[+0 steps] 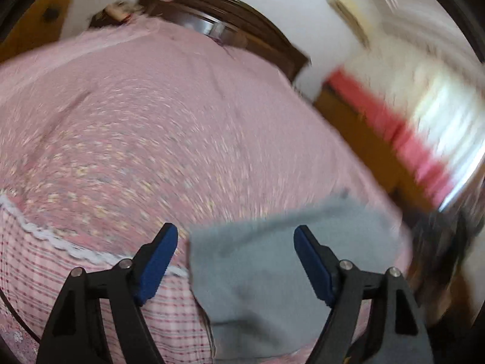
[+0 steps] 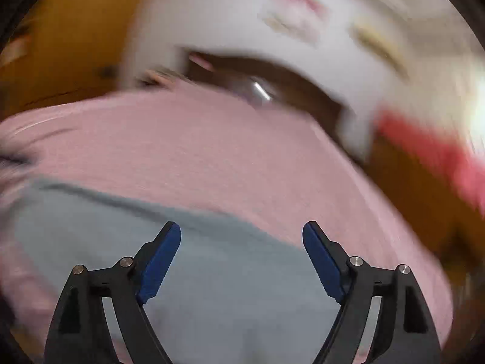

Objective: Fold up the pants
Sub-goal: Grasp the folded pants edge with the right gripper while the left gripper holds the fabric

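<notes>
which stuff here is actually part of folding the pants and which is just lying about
Part of the job:
- grey pants, lying on the bed
- left gripper, fingers apart, empty
- right gripper, fingers apart, empty

Just there:
- pink bedspread
- dark wooden headboard
- red cloth beside the bed

Matt grey cloth pants (image 1: 272, 261); pink printed cotton bedspread (image 1: 151, 121); glossy dark wood headboard (image 1: 230, 15).

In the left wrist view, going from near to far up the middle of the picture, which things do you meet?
Grey pants lying between the open tool's fingers → pink floral bedspread → dark wooden headboard → white wall.
</notes>
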